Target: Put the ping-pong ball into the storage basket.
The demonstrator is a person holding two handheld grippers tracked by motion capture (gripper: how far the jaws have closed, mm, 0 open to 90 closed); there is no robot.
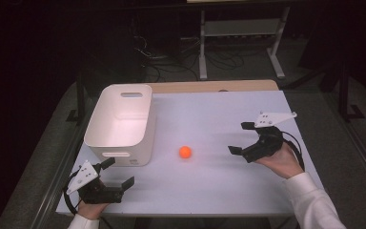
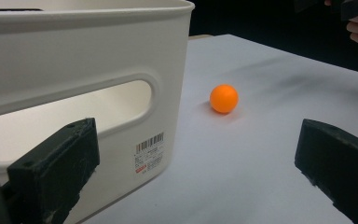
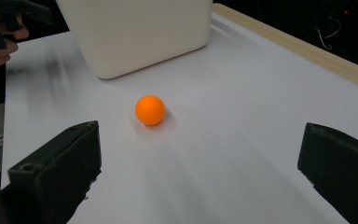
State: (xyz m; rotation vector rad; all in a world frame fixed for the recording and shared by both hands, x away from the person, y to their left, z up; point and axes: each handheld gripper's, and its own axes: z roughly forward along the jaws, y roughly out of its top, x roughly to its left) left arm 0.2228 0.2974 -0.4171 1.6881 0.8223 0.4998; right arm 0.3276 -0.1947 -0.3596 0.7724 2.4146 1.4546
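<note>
Orange ball (image 1: pixel 185 152) on white table (image 1: pixel 219 186), between bin (image 1: pixel 119 125) and right hand-held gripper (image 1: pixel 238 138).

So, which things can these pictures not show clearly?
- Label on the bin: left gripper view, print too small to read.
- Bin's floor: left gripper view, hidden by the near wall; high view, its near part is hidden too.
- Ball: its underside is hidden in every view.
- Left gripper: high view, its hand is cut off by the bottom edge.
- Right gripper: right gripper view, jaws cut off by the bottom edge.
</note>
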